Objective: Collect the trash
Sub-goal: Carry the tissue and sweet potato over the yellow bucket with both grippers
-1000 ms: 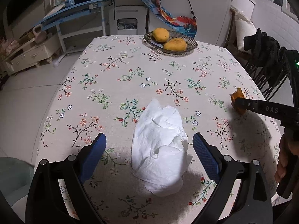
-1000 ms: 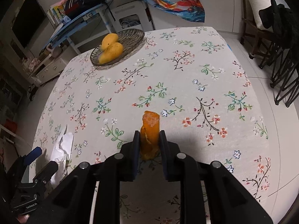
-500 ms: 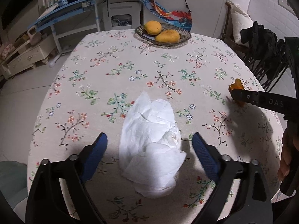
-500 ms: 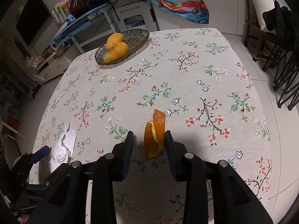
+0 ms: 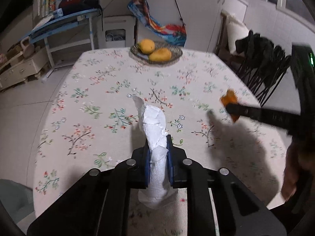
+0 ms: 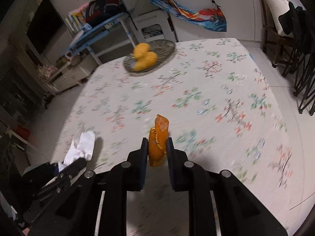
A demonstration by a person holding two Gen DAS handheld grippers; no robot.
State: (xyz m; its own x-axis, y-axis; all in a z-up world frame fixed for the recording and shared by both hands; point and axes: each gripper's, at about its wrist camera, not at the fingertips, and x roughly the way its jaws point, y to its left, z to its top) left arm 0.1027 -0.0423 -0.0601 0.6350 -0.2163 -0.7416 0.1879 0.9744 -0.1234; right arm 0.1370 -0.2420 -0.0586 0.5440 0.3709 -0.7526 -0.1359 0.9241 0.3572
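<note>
The crumpled white paper tissue [image 5: 155,137] has just been clamped by the left gripper [image 5: 158,157]; curled orange fruit peel [image 6: 158,141] is pinched by the right gripper [image 6: 157,153]. Either could be dropped if jolted.

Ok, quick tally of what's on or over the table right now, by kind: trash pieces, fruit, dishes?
Trash pieces: 2, the white tissue clamped in the left gripper and the orange peel clamped in the right gripper.
Fruit: 2 yellow mangoes.
Dishes: 1 woven plate under the mangoes.
Total: 5.
</note>
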